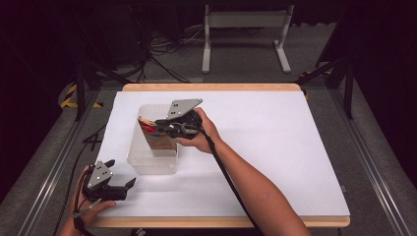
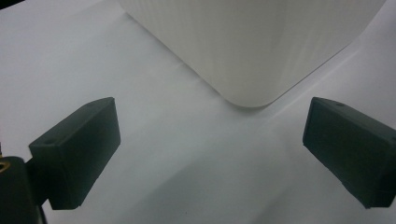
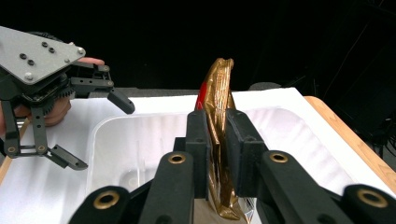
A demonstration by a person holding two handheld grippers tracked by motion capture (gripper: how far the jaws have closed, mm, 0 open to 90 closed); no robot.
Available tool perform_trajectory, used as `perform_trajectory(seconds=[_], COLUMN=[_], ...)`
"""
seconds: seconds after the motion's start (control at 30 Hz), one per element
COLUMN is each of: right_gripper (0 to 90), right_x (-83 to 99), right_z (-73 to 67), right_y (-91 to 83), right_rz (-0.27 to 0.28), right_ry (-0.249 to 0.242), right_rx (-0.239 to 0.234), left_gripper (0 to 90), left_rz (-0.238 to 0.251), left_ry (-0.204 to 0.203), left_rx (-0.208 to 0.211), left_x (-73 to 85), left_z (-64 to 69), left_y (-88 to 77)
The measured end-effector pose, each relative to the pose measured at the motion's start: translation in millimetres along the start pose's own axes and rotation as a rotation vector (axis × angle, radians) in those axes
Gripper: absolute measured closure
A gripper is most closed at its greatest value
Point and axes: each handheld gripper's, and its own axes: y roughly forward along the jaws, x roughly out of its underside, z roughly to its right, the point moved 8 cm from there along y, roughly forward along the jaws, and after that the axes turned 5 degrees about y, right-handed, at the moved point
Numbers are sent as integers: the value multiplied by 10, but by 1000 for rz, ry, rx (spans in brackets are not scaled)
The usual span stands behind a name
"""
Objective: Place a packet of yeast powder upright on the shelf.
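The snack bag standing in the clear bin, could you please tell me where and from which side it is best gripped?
Grip the snack bag by its flat upper part, coming from above the clear bin. It stands upright and thin, its top rising over the bin's rim, so the two faces are free. The right gripper already has it between its jaws this way.

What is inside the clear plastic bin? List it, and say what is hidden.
A snack bag stands upright in the bin, gold-edged, between the jaws of the right gripper. The bag's bottom and the bin floor beneath it are covered by the gripper.
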Motion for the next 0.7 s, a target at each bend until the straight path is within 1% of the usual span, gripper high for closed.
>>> perform_trajectory(seconds=[0.1,0.2,0.5,0.7], right_gripper=[765,710,664,663], right_x=[-14,-28,-17,-17], right_z=[2,10,30,34], right_y=[-6,-17,-51,-83], right_rz=[0,-12,-40,-51], right_ry=[-3,-2,-6,-12], right_rx=[19,36,68,80], left_gripper=[49,49,50,51], left_rz=[-5,-5,-8,-5], left_ry=[3,2,3,4], left_rx=[2,2,3,3], left_x=[5,4,8,4], left_z=[4,2,6,3], left_y=[3,3,2,0])
